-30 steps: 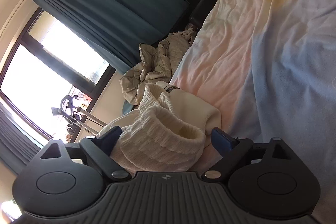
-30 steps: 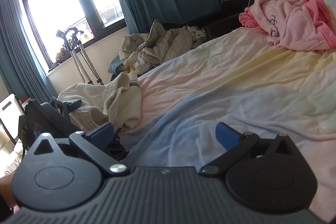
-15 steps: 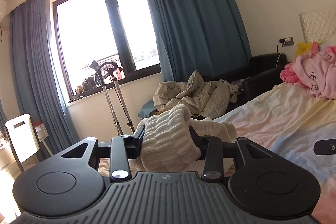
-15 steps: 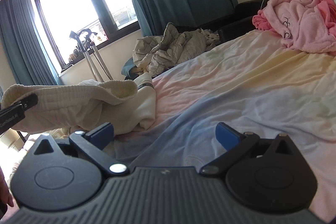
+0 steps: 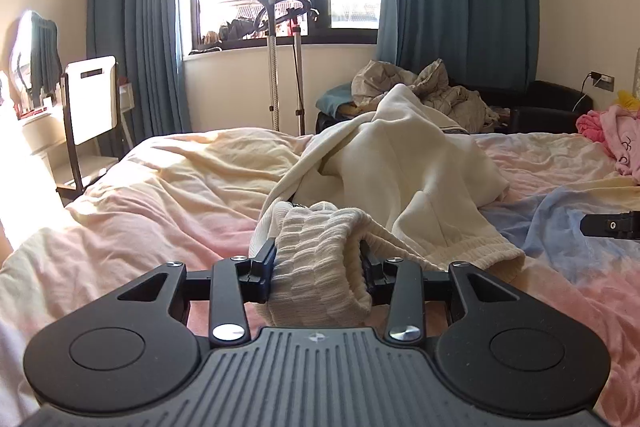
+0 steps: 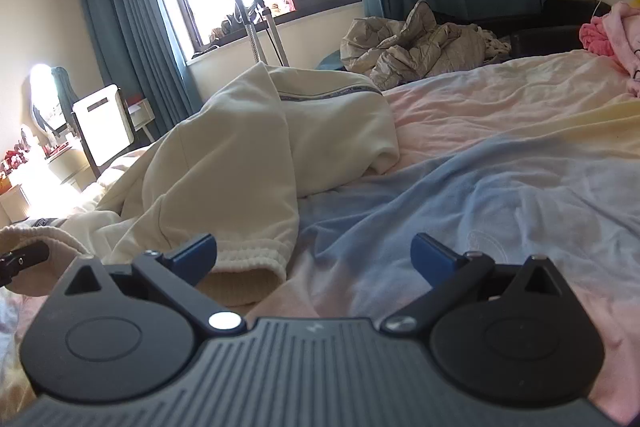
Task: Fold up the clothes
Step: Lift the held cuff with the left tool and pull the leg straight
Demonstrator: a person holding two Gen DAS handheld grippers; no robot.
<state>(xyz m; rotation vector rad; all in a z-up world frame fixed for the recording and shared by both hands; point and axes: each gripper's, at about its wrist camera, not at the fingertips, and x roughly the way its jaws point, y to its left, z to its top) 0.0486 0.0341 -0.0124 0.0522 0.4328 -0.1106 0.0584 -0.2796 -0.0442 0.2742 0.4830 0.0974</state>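
A cream sweatshirt lies crumpled on the pastel bed sheet. My left gripper is shut on its thick ribbed band, which bulges up between the pads and hangs over the near side. In the right wrist view the same sweatshirt rises as a mound at the left, and one elastic cuff lies just ahead of the left finger. My right gripper stands open low over the sheet with nothing between its blue pads. One of its fingers shows at the left wrist view's right edge.
A pink garment is bunched at the far right of the bed. Beyond the bed lie a quilted beige jacket and a black armchair. Crutches lean under the window. A white chair stands left of the bed.
The left gripper closed on the ribbed band, rolled upright and swung across the bed, pulling the sweatshirt along. The right gripper shifted a little nearer the sweatshirt's cuff and stayed open.
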